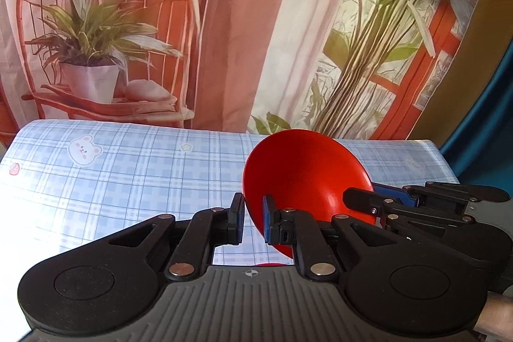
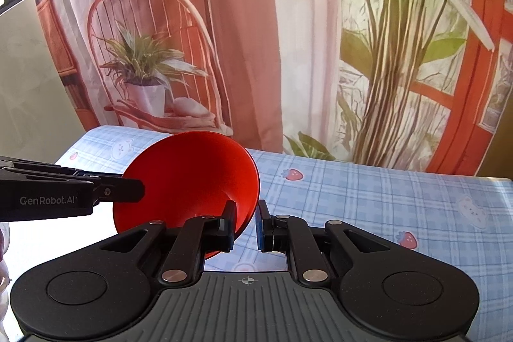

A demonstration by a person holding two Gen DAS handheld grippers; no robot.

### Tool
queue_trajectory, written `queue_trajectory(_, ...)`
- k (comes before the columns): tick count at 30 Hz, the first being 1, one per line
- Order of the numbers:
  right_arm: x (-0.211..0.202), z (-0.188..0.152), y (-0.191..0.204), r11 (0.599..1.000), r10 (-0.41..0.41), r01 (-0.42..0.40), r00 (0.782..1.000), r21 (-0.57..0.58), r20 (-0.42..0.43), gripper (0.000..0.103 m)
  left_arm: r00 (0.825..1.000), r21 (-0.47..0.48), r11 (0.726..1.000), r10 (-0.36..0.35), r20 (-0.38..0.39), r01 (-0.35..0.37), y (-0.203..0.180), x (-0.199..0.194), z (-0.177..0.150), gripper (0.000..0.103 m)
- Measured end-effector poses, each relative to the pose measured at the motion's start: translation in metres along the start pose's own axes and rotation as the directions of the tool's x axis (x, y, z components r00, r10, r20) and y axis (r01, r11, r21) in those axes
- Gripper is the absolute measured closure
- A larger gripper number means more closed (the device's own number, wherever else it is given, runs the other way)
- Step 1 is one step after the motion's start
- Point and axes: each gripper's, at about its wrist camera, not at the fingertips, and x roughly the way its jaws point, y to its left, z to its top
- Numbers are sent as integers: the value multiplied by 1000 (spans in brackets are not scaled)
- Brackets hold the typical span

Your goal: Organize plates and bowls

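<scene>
A red bowl (image 1: 304, 178) is held tilted above the surface (image 1: 128, 175), its rim clamped on one side by the left hand-held gripper (image 1: 253, 221) and on the other by the right hand-held gripper (image 2: 245, 225). Uneven pulling could twist it free and drop it.

You've got a smooth red bowl (image 1: 304, 178) there, plastic by the look of it, with a soft satin sheen inside. Your left gripper (image 1: 253, 218) shows matt black plastic links, shiny metal rivets and a ribbed grey base; your right gripper (image 2: 245, 225) looks the same. The checked tablecloth (image 1: 128, 175) reads smooth and glares slightly. The printed backdrop (image 2: 243, 37) is creased cloth.
</scene>
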Motion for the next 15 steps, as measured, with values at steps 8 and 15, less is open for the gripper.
queue_trajectory(8, -26, -12, 9, 1000, 4, -4, 1000, -17, 14, 91, 1000, 3, 1000, 9, 8, -9, -8, -23, -16, 90)
queue_trajectory(15, -38, -27, 17, 1000, 0, 0, 1000, -27, 6, 91, 1000, 3, 1000, 4, 6, -4, -11, -34, -30, 90)
